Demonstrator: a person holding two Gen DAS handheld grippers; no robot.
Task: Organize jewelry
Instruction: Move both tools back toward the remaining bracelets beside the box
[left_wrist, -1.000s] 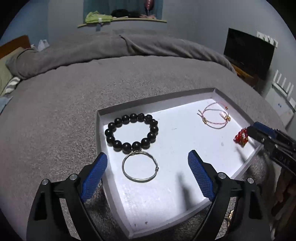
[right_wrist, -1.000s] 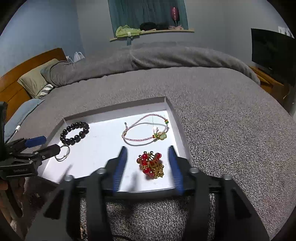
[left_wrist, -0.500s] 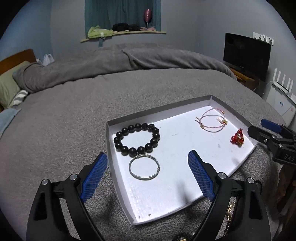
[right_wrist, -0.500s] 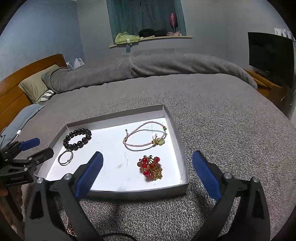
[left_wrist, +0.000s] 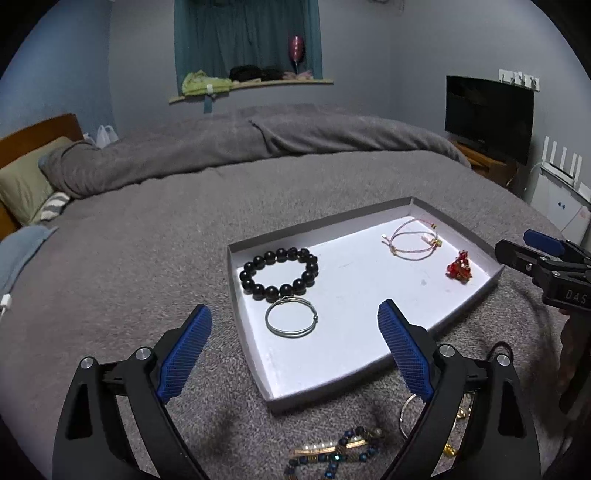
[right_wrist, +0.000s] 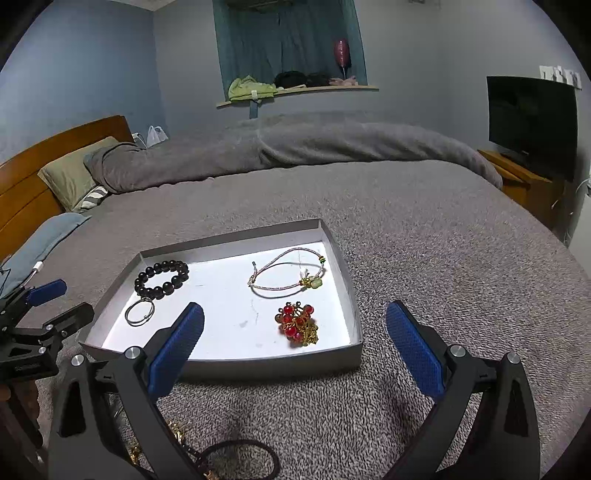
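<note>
Four pieces lie in the tray (right_wrist: 343, 258) on the bed (right_wrist: 424, 229); the red cluster (right_wrist: 297, 323) sits at its near right corner. The right gripper (right_wrist: 295, 347) has just been opening and stands wide, empty, as does the left gripper (left_wrist: 295, 350). More jewelry (left_wrist: 332, 450) waits before the tray's near wall: approach low and pinch one piece, not a tangle.

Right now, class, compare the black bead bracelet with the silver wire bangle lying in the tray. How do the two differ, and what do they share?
The black bead bracelet is a ring of chunky dark round beads; the silver wire bangle is thin bright wire. The bracelet lies nearer the tray's far wall, the bangle nearer its front. The bracelet's loop is slightly wider. Both lie flat at the tray's left end, edges meeting.
</note>
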